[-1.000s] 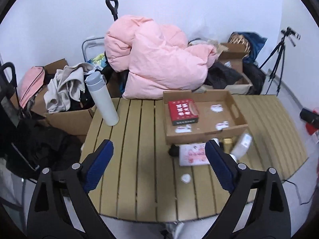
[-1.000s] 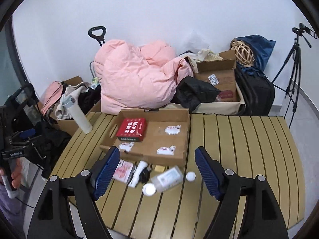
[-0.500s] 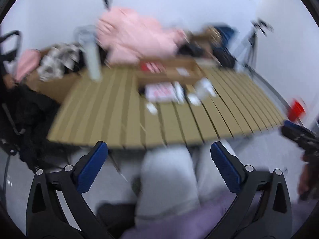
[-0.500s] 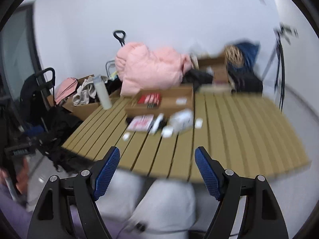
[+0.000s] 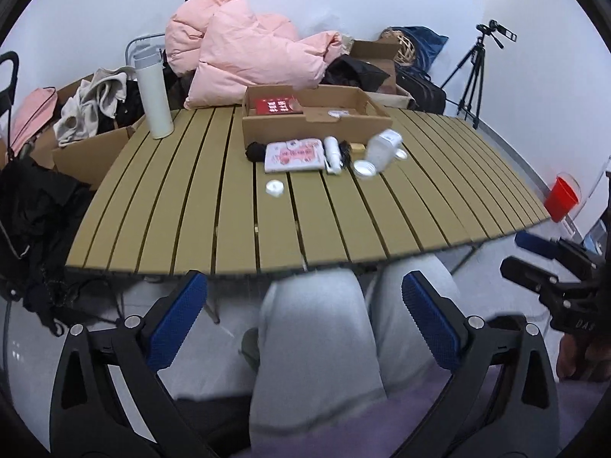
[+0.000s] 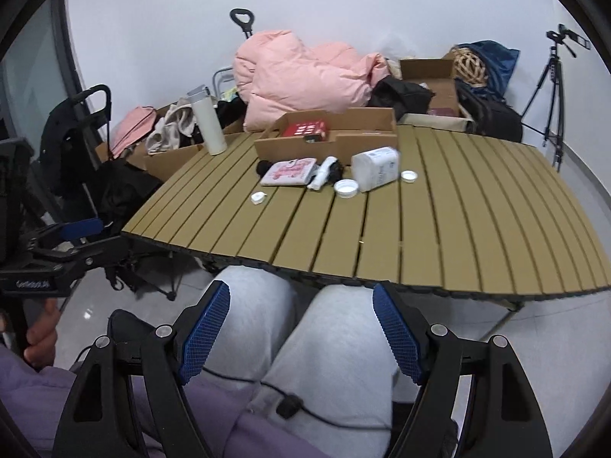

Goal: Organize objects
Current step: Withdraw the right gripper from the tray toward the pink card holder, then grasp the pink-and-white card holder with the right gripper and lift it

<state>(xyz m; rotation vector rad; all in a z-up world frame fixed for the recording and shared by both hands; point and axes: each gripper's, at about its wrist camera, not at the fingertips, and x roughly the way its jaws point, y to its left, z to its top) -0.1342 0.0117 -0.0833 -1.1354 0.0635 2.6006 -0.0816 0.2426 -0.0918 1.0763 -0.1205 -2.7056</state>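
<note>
Two hand-held grippers, left [image 5: 303, 305] and right [image 6: 301, 322], are hanging released and empty over the person's lap. The right's jaws have just been narrowing. Clutter around the booklet [image 6: 289, 171] is lying at twelve o'clock on the surface [image 6: 477, 221], before the box [image 6: 328, 141], slightly nearer the right.

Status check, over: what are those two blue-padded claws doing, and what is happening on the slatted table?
Left gripper open, right gripper open but narrowing; both empty over grey-trousered knees. Small items loose before brown cardboard tray on tan slatted table. Nothing in the way.

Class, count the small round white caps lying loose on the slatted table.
3 small round white caps: one alone nearest the front edge, one beside the clear plastic bottle's mouth, one right of that bottle. Others may hide behind clutter.
</note>
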